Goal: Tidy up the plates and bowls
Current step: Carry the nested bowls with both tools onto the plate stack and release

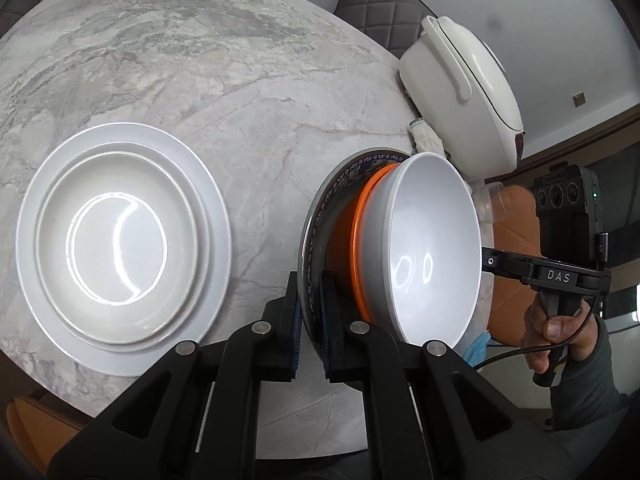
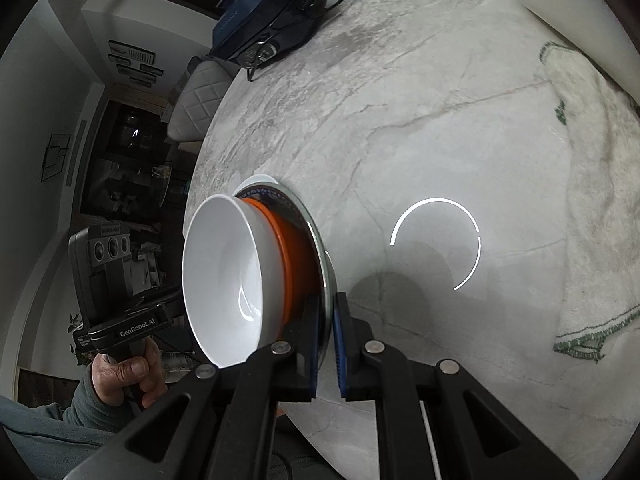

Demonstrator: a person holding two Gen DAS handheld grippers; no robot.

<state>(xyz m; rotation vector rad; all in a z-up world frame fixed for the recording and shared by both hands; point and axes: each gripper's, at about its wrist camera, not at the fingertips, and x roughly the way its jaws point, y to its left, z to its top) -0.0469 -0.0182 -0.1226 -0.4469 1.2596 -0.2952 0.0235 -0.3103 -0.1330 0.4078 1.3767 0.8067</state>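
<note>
A blue-patterned plate [image 1: 352, 170] carries an orange bowl [image 1: 346, 236] with a white bowl [image 1: 424, 248] nested in it. My left gripper [image 1: 311, 324] is shut on the plate's near rim. My right gripper [image 2: 327, 344] is shut on the opposite rim of the same plate [image 2: 320, 236], with the orange bowl [image 2: 296, 248] and white bowl [image 2: 224, 272] beside its fingers. The right gripper also shows in the left wrist view [image 1: 490, 261] behind the white bowl. A stack of white plates [image 1: 120, 244] lies on the table to the left.
The marble table [image 1: 240, 80] holds a white rice cooker [image 1: 460, 96] at the right, a white cloth [image 2: 592, 208] beside it, and a dark device with cables [image 2: 272, 16] at the far edge. Chairs [image 1: 376, 0] stand beyond the table.
</note>
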